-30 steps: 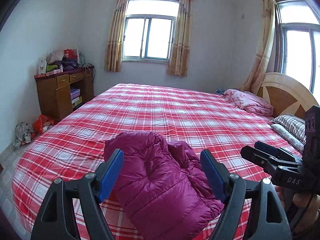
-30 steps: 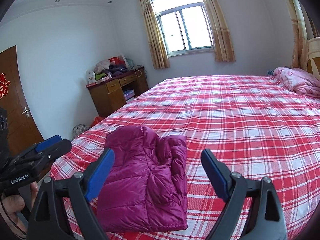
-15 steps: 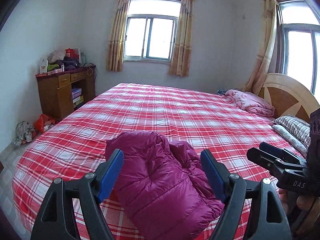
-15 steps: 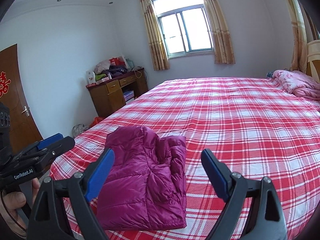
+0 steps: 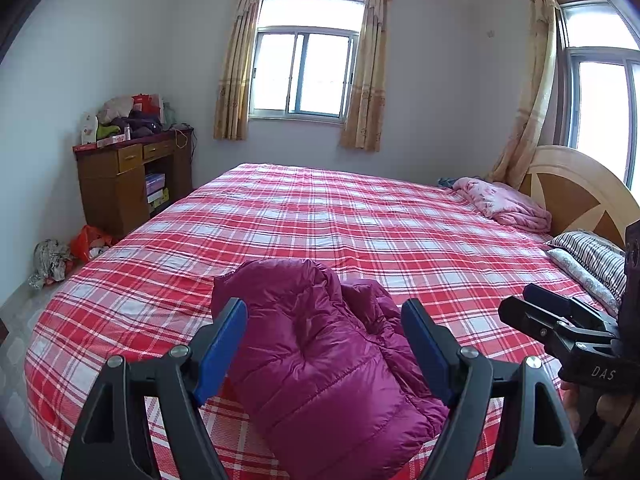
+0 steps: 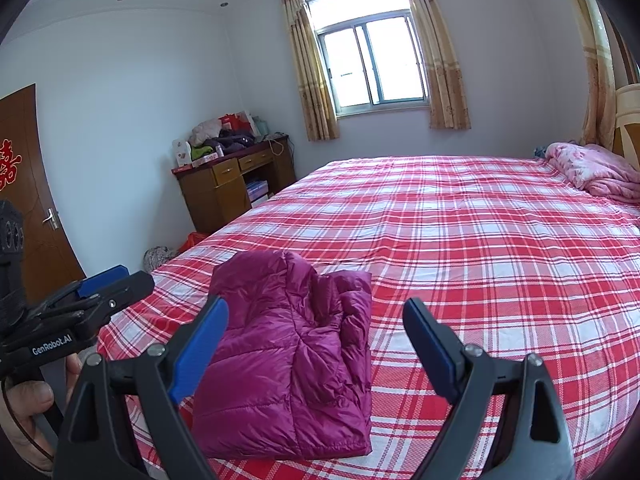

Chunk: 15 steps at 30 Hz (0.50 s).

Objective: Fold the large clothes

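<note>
Plaid bed (image 6: pixel 500 248) lies bare beyond the folded jacket (image 6: pixel 288 344); pink blanket (image 6: pixel 596 174) crowds the headboard.

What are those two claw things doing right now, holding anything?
Left gripper: open, holding nothing; the folded magenta puffer jacket lies on the bed beyond it.
Right gripper: open, holding nothing.

Soft daylight enters through the window (image 5: pixel 306 76) beyond the bed (image 5: pixel 360 216), whose panes glare white. Shadows are faint. Both views are sharp, bowed by fisheye, with black corners.
</note>
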Available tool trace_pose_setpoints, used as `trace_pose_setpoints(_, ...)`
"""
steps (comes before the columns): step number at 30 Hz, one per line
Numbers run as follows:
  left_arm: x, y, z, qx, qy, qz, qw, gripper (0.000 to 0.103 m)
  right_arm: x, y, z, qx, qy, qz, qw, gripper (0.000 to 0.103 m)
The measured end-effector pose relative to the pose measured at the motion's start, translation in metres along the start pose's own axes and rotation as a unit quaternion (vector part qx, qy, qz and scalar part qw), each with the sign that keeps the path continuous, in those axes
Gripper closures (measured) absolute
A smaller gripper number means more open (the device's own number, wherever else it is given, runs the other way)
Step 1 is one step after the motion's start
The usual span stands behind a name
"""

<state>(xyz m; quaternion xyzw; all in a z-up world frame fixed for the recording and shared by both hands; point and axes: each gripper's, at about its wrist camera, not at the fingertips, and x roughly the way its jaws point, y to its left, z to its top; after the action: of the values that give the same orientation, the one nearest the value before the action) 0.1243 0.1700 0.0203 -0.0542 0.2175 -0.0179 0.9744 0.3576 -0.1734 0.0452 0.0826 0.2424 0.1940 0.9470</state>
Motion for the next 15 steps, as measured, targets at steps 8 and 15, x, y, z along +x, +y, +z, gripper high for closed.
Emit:
trace_pose_setpoints(8,0.0014,-0.0003,0.001,-0.003,0.004,0.008,1.0,0.023,-0.0004,-0.0005,-0.0004,-0.001,0.001,-0.002,1.0,0.011)
trace_pose_setpoints(15,0.0043,0.0043,0.0012,-0.024,0.007,0.033,0.9991,0.02,-0.0017,-0.0007,-0.0008,-0.004,-0.001,-0.002,1.0,0.011)
